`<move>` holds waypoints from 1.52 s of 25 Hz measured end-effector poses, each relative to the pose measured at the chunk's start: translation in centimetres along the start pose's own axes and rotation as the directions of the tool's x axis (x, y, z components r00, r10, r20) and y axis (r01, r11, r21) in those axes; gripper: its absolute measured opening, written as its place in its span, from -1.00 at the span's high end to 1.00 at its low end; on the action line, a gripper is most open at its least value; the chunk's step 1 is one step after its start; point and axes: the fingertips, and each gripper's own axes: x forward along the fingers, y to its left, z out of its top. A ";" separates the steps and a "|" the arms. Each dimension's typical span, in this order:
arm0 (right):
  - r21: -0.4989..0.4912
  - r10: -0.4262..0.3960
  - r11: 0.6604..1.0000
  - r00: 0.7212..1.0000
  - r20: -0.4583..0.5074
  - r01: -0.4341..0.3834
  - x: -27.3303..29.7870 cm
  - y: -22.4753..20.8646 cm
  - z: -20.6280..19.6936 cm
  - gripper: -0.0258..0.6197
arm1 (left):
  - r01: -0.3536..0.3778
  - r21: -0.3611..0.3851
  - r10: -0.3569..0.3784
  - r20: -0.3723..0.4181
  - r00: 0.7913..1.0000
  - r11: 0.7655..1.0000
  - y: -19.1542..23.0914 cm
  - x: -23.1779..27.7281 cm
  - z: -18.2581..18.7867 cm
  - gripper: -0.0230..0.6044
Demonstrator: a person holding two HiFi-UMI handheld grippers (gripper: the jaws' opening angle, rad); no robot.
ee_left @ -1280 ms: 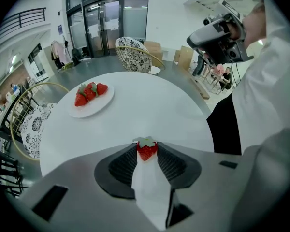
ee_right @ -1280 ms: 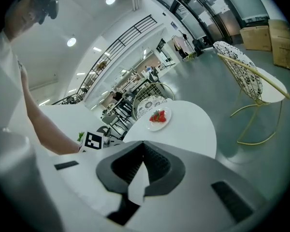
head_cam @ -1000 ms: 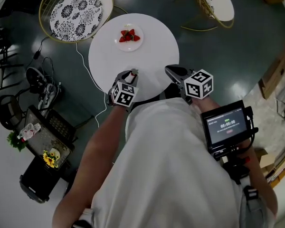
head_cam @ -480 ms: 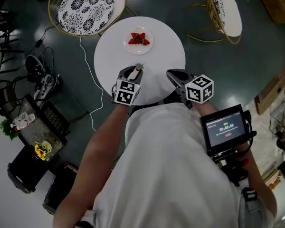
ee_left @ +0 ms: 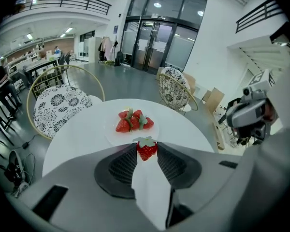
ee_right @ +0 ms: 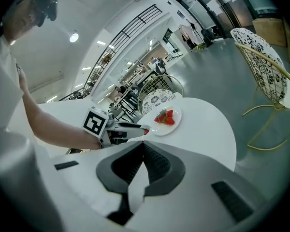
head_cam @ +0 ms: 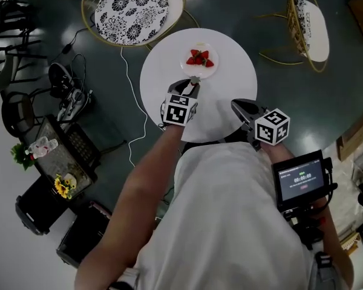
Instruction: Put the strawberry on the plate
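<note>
One strawberry (ee_left: pixel 146 150), pinched in my left hand-held gripper (head_cam: pixel 193 82), now sits closer to the plate (head_cam: pixel 209 73); my right hand-held gripper (ee_right: pixel 143 143) is pressed together, empty.

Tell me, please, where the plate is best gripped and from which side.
Take the plate by its bare rim, coming low from its right in the head view. It lies flat and shallow, with strawberries heaped in the middle and the left gripper at its near edge. Its edge probably needs pinching from above and below.
</note>
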 end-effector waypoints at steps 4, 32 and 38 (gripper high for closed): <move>0.028 -0.008 1.000 1.000 0.010 0.007 0.5 -1.5 0.5 0.90 | -0.001 -0.007 0.001 -0.054 0.999 1.000 1.5 2.3 1.1 0.51; 0.127 -0.068 0.990 0.995 0.078 0.058 -1.3 -4.0 -0.9 0.90 | -0.044 -0.068 0.034 -0.135 0.990 0.997 3.4 7.1 2.0 0.51; 0.127 -0.062 0.991 0.995 0.077 0.052 -1.5 -4.1 -1.2 0.90 | -0.071 -0.060 0.064 -0.113 0.991 0.996 3.4 6.5 1.9 0.51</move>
